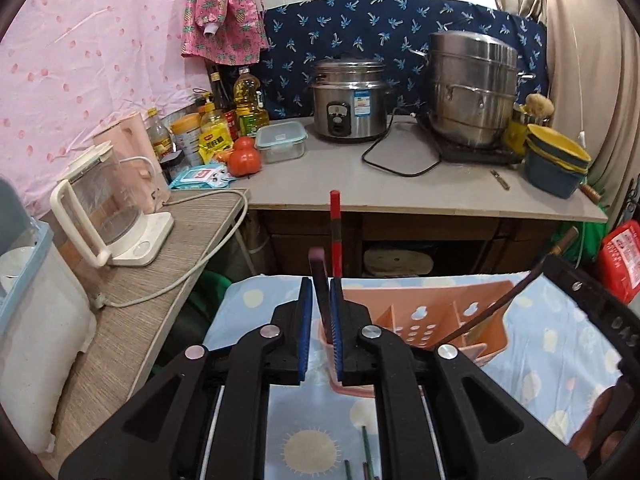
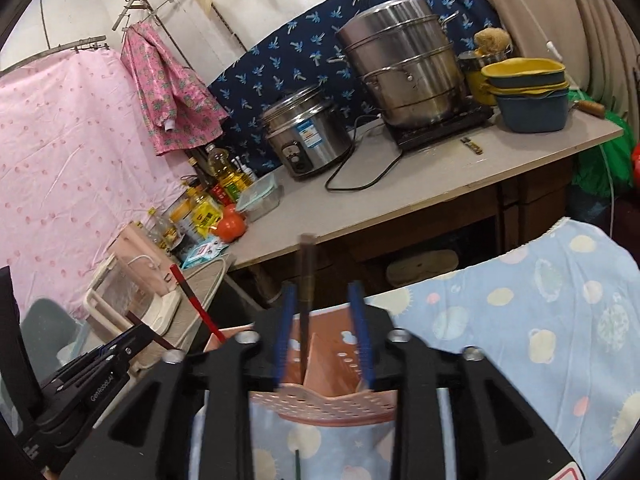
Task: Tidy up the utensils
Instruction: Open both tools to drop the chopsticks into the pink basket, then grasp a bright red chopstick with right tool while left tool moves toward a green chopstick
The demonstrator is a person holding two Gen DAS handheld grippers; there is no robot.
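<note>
Chopsticks, thin and rigid, are what we are sorting into a salmon-pink plastic utensil caddy (image 1: 424, 316) that sits on a desk covered in a pale blue cloth (image 2: 540, 320) printed with suns and planets. Our left gripper (image 1: 320, 320) has its blue ribbed pads nearly together around a dark, purple-tipped chopstick (image 1: 320, 280) standing in the caddy's near left compartment; whether the pads press on it we cannot tell. A red chopstick (image 1: 335, 236) stands upright just beyond it. Our right gripper (image 2: 326, 332) stands partly open, and a dark brown chopstick (image 2: 307, 280) rises between its pads without touching either, its lower end inside a compartment of the caddy. We judge these sticks to be light, stiff and smooth, likely lacquered, so they may slip or pivot in a loose pinch; the best hold would be mid-shaft, squarely across the pads. The caddy is a thin, perforated shell with dividers, light enough to tip if nudged. More thin sticks (image 1: 366, 452) lie flat on the cloth near us.
</note>
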